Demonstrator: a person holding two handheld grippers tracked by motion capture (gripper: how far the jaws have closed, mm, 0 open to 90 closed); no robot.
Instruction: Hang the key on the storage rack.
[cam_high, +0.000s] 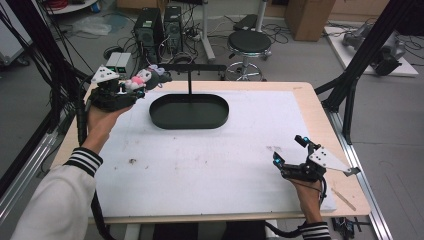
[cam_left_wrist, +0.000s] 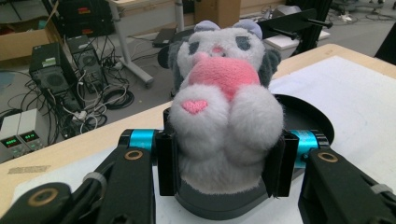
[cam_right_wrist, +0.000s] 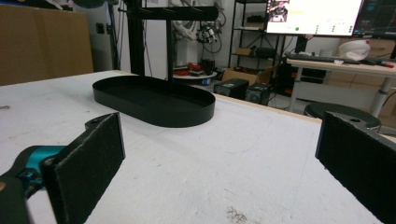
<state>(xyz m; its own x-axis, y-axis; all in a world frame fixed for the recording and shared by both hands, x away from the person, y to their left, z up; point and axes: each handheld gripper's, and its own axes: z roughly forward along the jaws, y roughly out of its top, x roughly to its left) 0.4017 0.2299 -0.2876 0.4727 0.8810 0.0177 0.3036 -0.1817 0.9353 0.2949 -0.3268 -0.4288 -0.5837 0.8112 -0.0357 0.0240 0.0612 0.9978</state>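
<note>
The plush toy, a grey-and-white stuffed animal with a pink heart held to its chest and a small heart on one paw, sits upright between the pads of the left gripper, which is clamped on its lower body; the fur bulges over both pads, so it looks soft and squashy, light, and unlikely to slip or break. The waist seems the sound place to hold it, since the head and limbs would likely just flop. In the high view the left gripper holds the toy above the far left corner of the tabletop, just left of the black oval tray. The right gripper rests low near the right front edge, its jaws wide apart with nothing between them, well apart from the tray.
</note>
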